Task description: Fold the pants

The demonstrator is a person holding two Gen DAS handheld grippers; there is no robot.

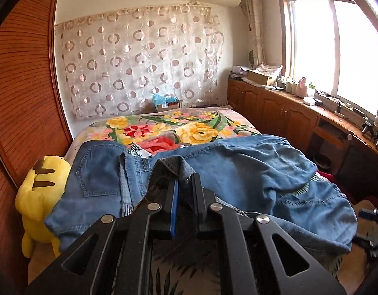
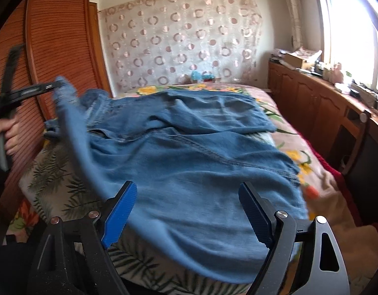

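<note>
Blue denim pants (image 1: 250,169) lie spread and wrinkled across the bed. My left gripper (image 1: 184,174) is shut on a fold of their edge, which bunches up over the fingertips. In the right wrist view this left gripper (image 2: 55,85) holds that corner lifted at the far left, with a hand (image 2: 7,135) on its handle. The cloth hangs down from it to the rest of the pants (image 2: 189,152). My right gripper (image 2: 189,206) is open at the near edge of the pants. Its blue pads (image 2: 122,211) stand wide apart over the denim and do not press on it.
The bed (image 1: 164,127) carries a floral blanket. A yellow plush toy (image 1: 39,191) sits by its left side against a slatted wooden wardrobe (image 1: 21,86). Low wooden cabinets (image 1: 275,108) with clutter on top run under the window on the right.
</note>
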